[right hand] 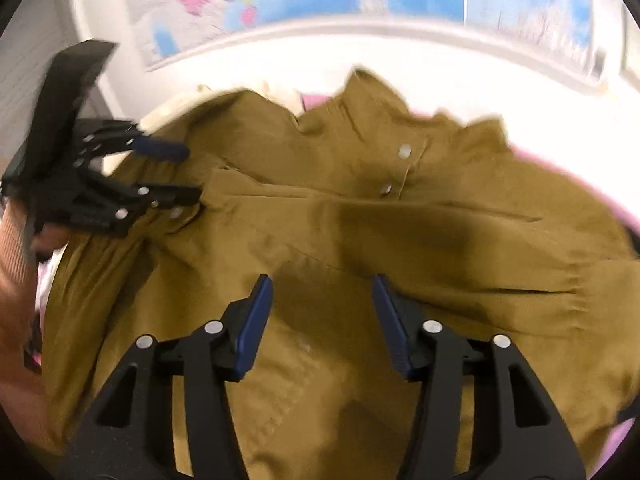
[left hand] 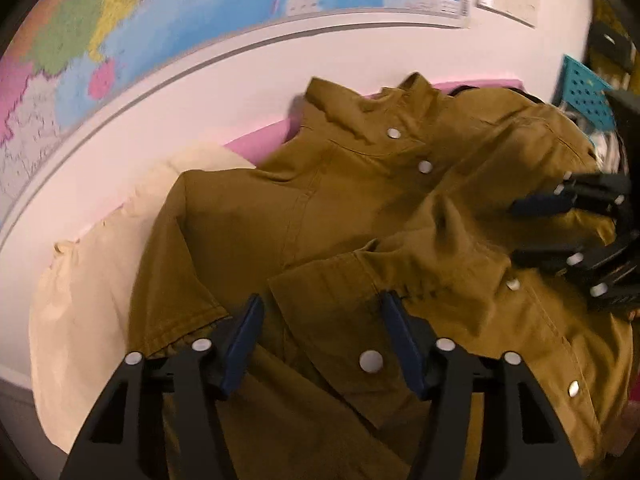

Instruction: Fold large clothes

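Note:
An olive-brown snap-button jacket (left hand: 340, 216) lies spread on a pink surface (left hand: 260, 142), collar toward the wall. It fills the right wrist view (right hand: 360, 240) too. My left gripper (left hand: 320, 312) hovers open over the jacket's lower front, nothing between its blue pads. My right gripper (right hand: 322, 292) is open above the jacket's body, empty. In the left wrist view the right gripper (left hand: 520, 232) shows at the right edge over the jacket. In the right wrist view the left gripper (right hand: 188, 172) shows at the left, its fingers spread at a fold of the jacket.
A cream garment (left hand: 92, 288) lies left of the jacket, partly under it. A white wall with a coloured map (left hand: 200, 8) stands right behind. A teal perforated panel (left hand: 586, 96) and dark items sit at the far right.

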`<state>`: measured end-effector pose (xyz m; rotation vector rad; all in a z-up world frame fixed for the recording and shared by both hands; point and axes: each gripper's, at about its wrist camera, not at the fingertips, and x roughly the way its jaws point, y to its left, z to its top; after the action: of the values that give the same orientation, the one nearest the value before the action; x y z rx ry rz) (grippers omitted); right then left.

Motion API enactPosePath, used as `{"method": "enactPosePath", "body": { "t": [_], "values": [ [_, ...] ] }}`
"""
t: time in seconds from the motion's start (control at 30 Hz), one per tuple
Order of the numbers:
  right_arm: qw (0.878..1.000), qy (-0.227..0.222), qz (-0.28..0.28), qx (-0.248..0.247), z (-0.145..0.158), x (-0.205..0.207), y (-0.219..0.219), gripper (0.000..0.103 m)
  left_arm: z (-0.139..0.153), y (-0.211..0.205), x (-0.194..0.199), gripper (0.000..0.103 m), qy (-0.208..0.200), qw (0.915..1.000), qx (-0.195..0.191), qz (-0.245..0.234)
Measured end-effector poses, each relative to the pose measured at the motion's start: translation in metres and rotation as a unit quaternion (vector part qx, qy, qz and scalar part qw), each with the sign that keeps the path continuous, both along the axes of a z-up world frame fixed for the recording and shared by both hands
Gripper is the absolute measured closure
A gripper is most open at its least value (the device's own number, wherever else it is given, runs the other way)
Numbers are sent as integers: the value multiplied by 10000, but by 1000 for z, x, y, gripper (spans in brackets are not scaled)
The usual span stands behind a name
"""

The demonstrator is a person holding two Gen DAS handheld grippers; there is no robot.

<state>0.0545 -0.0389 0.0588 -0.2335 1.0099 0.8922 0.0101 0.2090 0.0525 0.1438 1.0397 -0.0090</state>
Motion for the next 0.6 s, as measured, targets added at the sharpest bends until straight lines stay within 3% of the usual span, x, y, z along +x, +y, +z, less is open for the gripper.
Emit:
{"method": "enactPosePath", "body": {
  "t": [0.07,0.17,0.27,0.33,0.47,0.6],
  "values": [
    [9996,122,-9,-262,-19,10,16,55,-2,2,0,45,-39,9999,8,106],
    [9986,-135,118,-495,-17,3,24,55,10,9,-12,47,-256,9993,-39,266],
    [9999,45,138,-55,-3,-4,10,54,38,20,-40,43,-699,9970,-191,270],
    [9975,286,382,513,14,-20,-4,54,52,28,-58,41,-915,9950,-256,321],
    [9790,989,1260,1264,30,-73,-11,53,66,41,-82,39,-1041,9922,-416,548],
    [9538,1628,2100,1403,20,-128,8,52,61,44,-100,39,-1019,9913,-452,699]
  ]
}}
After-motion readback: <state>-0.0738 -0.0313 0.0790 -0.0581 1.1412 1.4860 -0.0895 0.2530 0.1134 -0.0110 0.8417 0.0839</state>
